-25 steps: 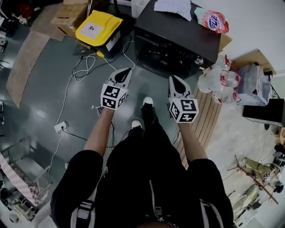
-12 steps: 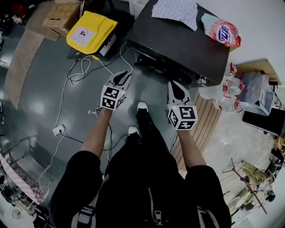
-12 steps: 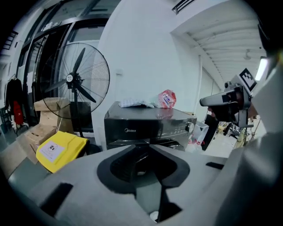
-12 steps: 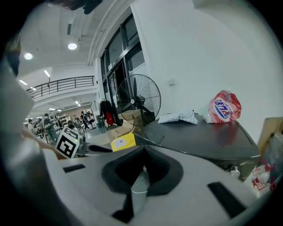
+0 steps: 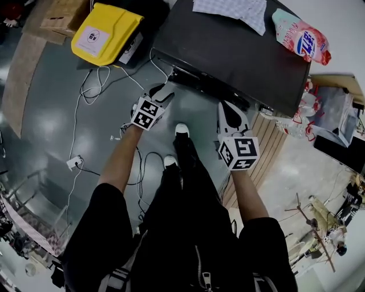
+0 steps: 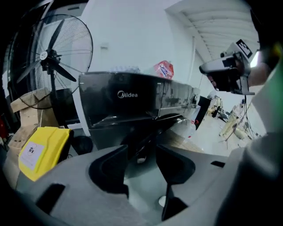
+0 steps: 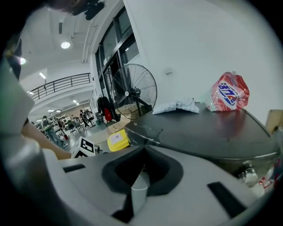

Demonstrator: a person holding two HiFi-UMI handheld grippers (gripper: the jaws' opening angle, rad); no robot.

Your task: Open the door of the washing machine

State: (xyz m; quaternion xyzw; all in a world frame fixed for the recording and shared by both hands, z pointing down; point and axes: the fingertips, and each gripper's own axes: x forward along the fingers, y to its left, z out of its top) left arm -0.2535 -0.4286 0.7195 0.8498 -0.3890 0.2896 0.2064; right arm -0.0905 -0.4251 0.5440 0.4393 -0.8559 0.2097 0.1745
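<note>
The black washing machine [image 5: 228,51] stands right in front of me, seen from above in the head view. In the left gripper view its front [image 6: 119,99] carries a logo, and the dark round door [image 6: 142,137] shows low down, closed. My left gripper [image 5: 162,93] is low at the front's left part, short of it. Its jaws [image 6: 141,159] are opening, with nothing between them. My right gripper [image 5: 226,109] hangs by the front's right part. Its fingertips [image 7: 142,167] meet, shut on nothing, just below the machine's top edge [image 7: 208,128].
A checked cloth [image 5: 231,8] and a red detergent bag [image 5: 302,40] lie on the machine's top. A yellow bag [image 5: 105,31], cables [image 5: 91,85] and a power strip [image 5: 74,163] lie on the floor at left. Water bottles [image 5: 302,114] and a slatted pallet [image 5: 256,165] are at right. A standing fan [image 6: 48,57] rises behind.
Both grippers have moved forward and down toward the machine's front. The left jaws went from shut to open. The machine has come closer in the head view.
</note>
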